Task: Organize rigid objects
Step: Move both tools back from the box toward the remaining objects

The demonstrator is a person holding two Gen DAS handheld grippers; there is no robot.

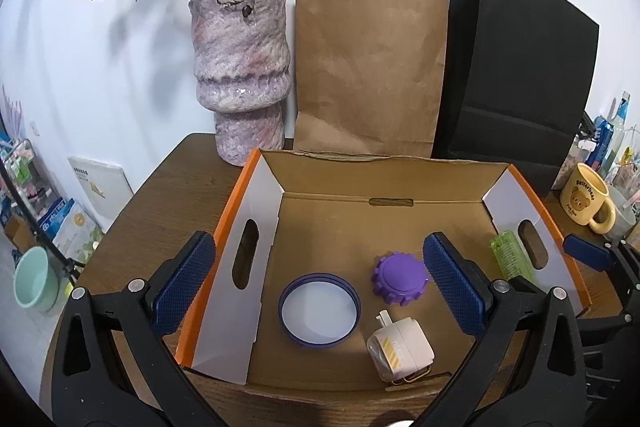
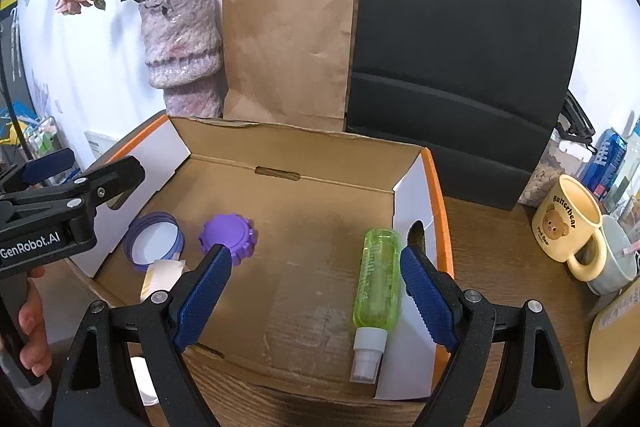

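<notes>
both grippers, left gripper (image 1: 318, 287) and right gripper (image 2: 316, 293), hang open and empty over the cardboard box (image 2: 296, 139); green bottle (image 2: 378, 279), purple cap (image 2: 228, 235) and ring lid (image 1: 319, 309) lie inside. lift straight up, clear of the walls.

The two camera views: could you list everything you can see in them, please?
cardboard box: one, brown inside with white and orange sides, open on the table
round lid: one, blue rim, in the box at left
purple cap: one, ridged, in the box beside the lid
white plug: one, near the box's front edge
spray bottle: one, green, lying in the box at right
vase: one, pink-purple, holding dried flowers, behind the box
paper bags: two, brown and black, against the wall
mug: one, yellow with a bear, right of the box
table: one, dark wood
left gripper: black with blue pads, open
right gripper: same, open
hand: one, holding the left gripper
</notes>
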